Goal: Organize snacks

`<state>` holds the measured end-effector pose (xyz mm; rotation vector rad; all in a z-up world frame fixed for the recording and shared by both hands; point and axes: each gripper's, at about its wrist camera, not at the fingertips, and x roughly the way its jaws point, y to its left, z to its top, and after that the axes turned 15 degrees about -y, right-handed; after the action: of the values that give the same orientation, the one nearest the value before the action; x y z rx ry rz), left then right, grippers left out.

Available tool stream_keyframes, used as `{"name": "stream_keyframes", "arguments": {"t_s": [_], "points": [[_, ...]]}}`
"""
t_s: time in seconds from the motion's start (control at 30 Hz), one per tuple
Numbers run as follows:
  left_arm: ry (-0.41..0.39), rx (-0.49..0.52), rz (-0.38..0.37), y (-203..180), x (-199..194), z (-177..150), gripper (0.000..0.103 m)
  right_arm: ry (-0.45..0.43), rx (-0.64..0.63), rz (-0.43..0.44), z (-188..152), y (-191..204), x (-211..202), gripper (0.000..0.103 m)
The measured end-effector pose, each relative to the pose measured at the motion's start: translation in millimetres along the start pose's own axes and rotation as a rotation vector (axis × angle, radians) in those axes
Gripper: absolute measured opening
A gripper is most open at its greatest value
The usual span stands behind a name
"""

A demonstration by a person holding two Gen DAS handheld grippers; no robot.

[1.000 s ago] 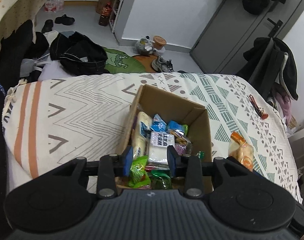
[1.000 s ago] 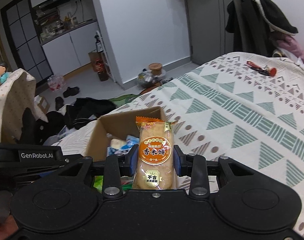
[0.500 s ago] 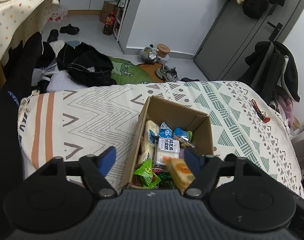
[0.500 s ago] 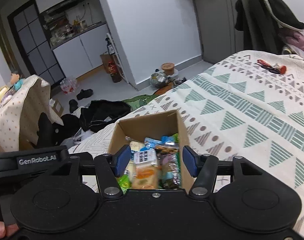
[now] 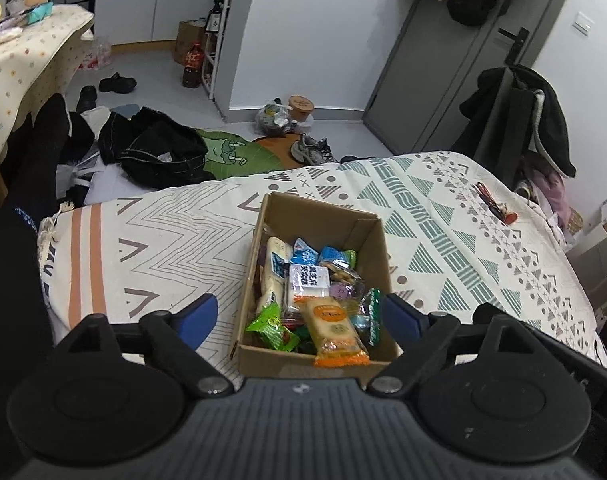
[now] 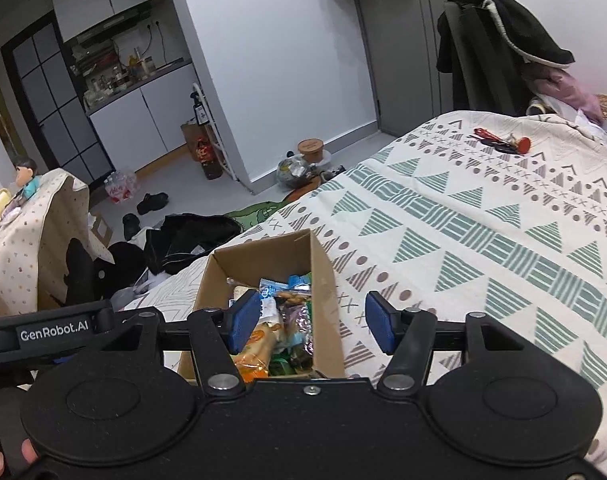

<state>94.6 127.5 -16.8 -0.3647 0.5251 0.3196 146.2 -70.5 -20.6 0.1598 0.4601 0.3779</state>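
- A bed (image 5: 443,216) with a patterned cover fills the middle of both views. The floor at upper left has a black bag (image 5: 159,152) and shoes (image 5: 117,82) on it.
- A brown box (image 5: 315,216) sits on the bed, low in the middle, full of snacks. An orange snack pack (image 5: 335,330) lies on top at its near end.
- The left hand-held gripper (image 5: 299,318) is wide open and holds nothing.
- The right hand-held gripper (image 6: 313,322) is wide open and empty too.
- The box's near edge is hidden behind the grippers, and the small snack labels are too blurry to read.
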Motion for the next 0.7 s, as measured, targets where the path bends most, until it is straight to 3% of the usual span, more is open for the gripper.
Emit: {"name": "stream_keyframes", "arguments": {"t_s": [0.2,0.7], "points": [[0.002,0.05,-0.017,-12.3,-16.5,-1.6,0.095,-0.017,0.015,-0.012,4.9,-12.0,-21.6,0.067],[0.002,0.118,-0.048,-44.6,-63.0,-8.5,0.096,-0.078,0.012,-0.036,18.3,-38.8,-81.4,0.097]]}}
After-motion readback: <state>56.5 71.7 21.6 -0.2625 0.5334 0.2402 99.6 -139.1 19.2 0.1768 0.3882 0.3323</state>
